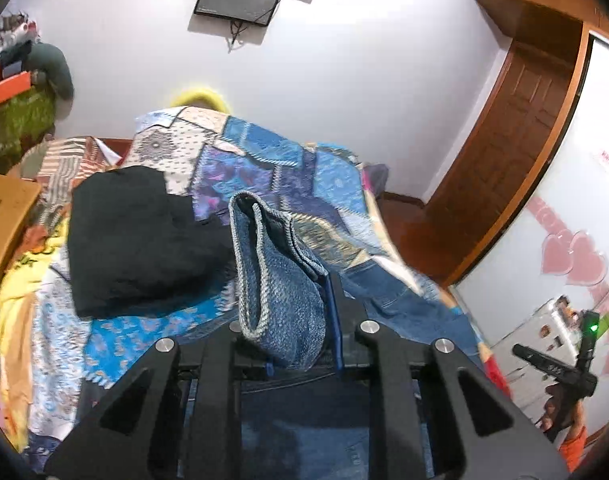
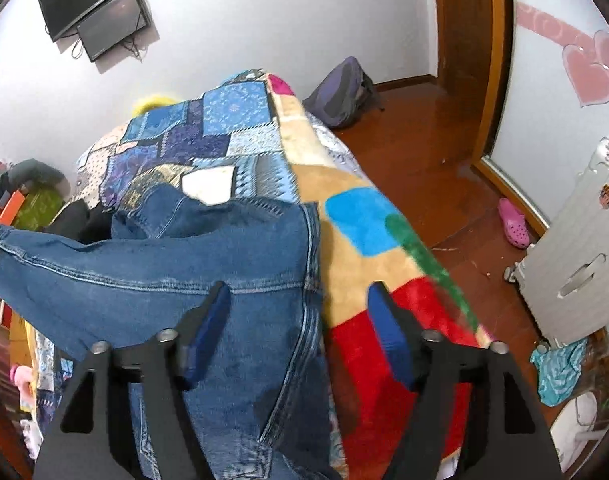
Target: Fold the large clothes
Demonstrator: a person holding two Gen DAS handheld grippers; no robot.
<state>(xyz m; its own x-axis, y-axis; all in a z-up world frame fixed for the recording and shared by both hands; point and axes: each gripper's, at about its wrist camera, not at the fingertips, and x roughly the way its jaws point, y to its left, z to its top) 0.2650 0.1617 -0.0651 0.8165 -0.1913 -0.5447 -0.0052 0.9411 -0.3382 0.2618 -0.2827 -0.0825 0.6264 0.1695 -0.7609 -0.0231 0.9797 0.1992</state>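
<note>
Denim jacket on the bed, one sleeve cuff raised by the left hand-held gripper.

The left hand-held gripper [image 1: 288, 320] is clenched on the cuff [image 1: 272, 264]; the right hand-held gripper [image 2: 300, 336] stands released, straddling the hem of the denim jacket [image 2: 176, 280]. The sleeve runs leftward across the bed [image 2: 368, 264], whose edge lies just to the right; open room lies over the black garment [image 1: 136, 240].

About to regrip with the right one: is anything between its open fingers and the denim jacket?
Nothing visible. The right hand-held gripper hangs open directly above the denim jacket, whose edge runs beneath its fingers on the bed. The left hand-held gripper is already shut on a fold of the denim.
</note>
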